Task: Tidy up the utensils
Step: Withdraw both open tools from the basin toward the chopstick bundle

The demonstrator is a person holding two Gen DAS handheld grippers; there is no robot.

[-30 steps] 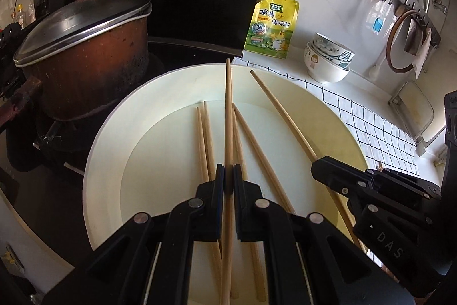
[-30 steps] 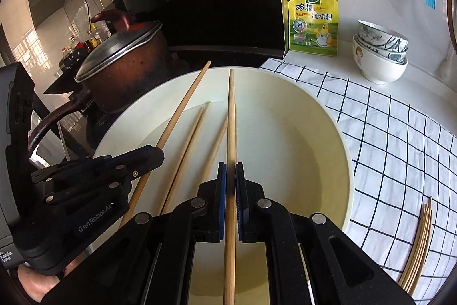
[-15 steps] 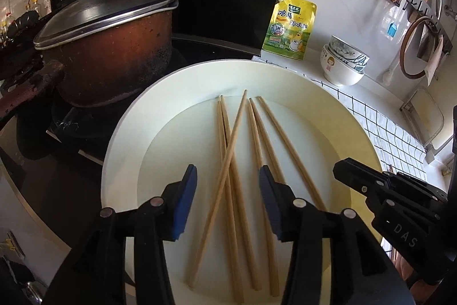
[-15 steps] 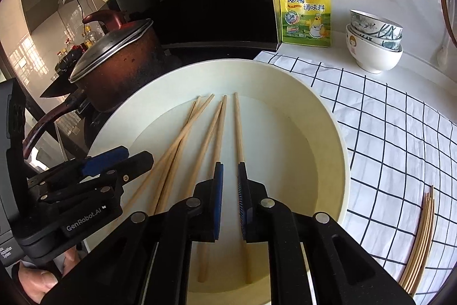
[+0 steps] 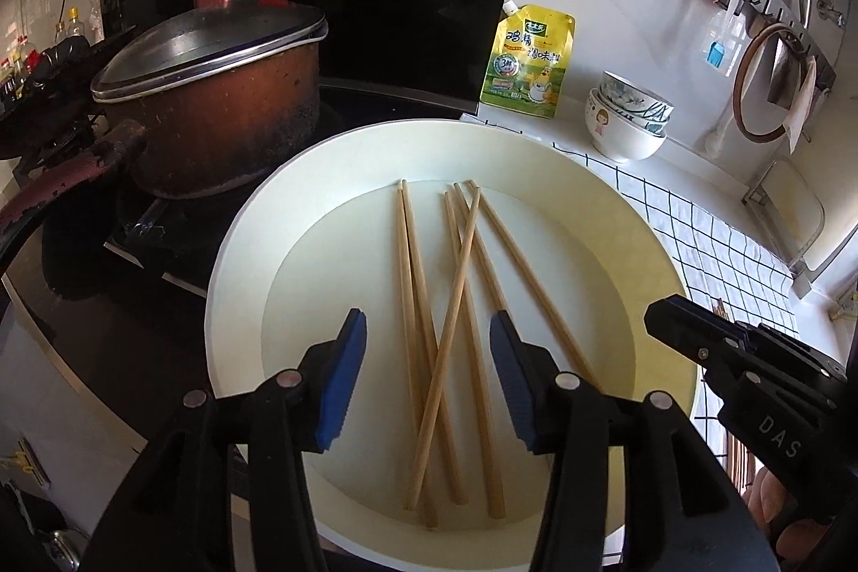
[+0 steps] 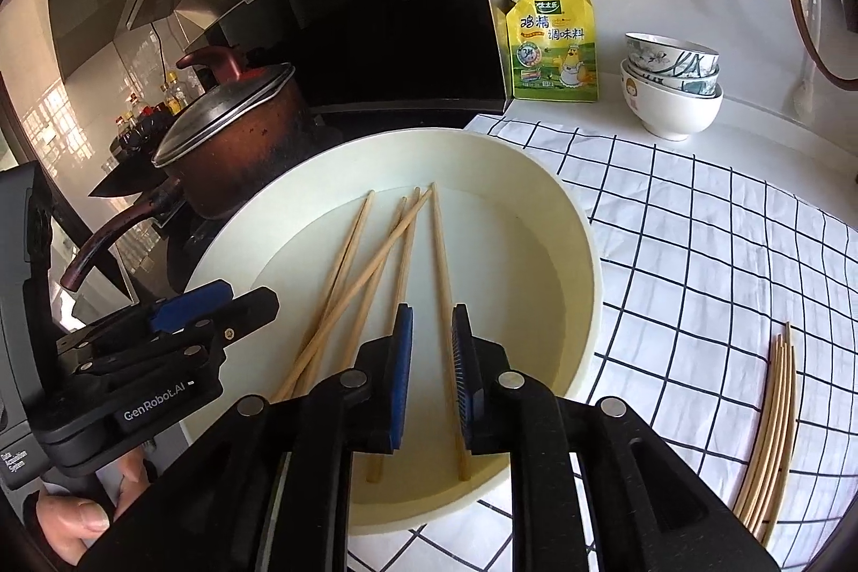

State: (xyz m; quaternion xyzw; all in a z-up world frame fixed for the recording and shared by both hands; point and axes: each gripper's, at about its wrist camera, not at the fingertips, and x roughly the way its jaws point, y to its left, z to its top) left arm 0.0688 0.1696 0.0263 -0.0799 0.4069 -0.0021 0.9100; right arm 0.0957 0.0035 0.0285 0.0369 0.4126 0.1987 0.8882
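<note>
Nearby, both opening hand-held grippers [image 5: 427, 381] [image 6: 432, 373] hover empty above checked cloth [image 6: 697, 250].

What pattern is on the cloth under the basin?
White cloth with a black grid; clearest in the right wrist view.

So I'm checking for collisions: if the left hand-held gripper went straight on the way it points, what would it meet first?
Probably the loose chopsticks crossed on the floor of the cream basin, lying between the left hand-held gripper's opening jaws; nothing is held. Depth is uncertain.
</note>
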